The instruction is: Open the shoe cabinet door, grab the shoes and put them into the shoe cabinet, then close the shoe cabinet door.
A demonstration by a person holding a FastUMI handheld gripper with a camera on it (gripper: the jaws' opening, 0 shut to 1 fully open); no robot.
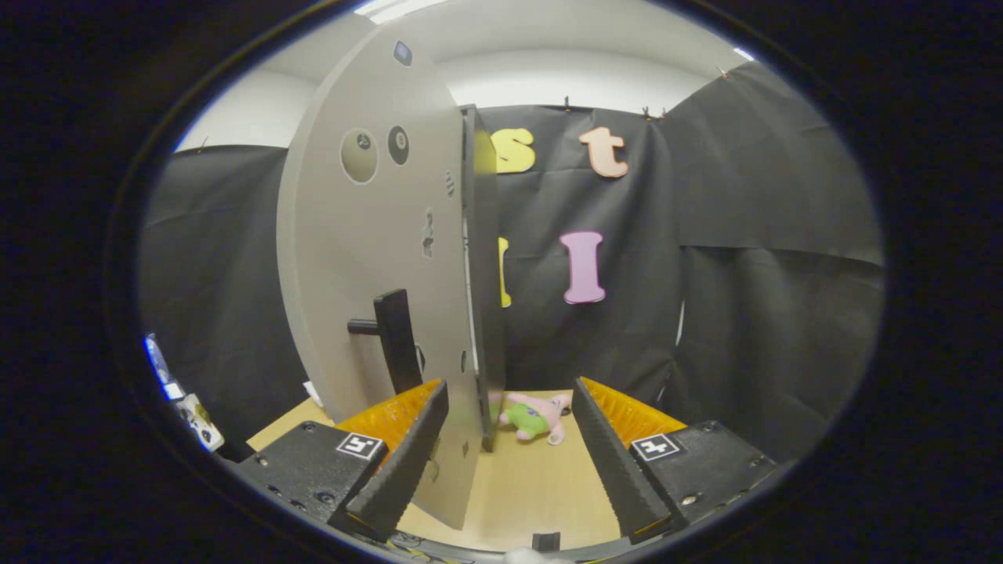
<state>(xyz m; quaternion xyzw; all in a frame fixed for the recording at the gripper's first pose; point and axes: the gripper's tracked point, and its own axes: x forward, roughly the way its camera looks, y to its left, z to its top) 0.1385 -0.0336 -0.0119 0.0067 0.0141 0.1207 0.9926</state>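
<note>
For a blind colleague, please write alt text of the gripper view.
The gripper is open, its jaws straddling the free edge of a grey cabinet door with a dark handle. Beyond lies a pink and green plush toy on the wooden table.

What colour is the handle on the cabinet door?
Black. The handle shows best in the gripper view, just above the open tool.

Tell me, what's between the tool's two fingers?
In the gripper view, the open tool straddles the grey cabinet door's free edge. Beyond it, a pink plush toy lies on the wooden table.
</note>
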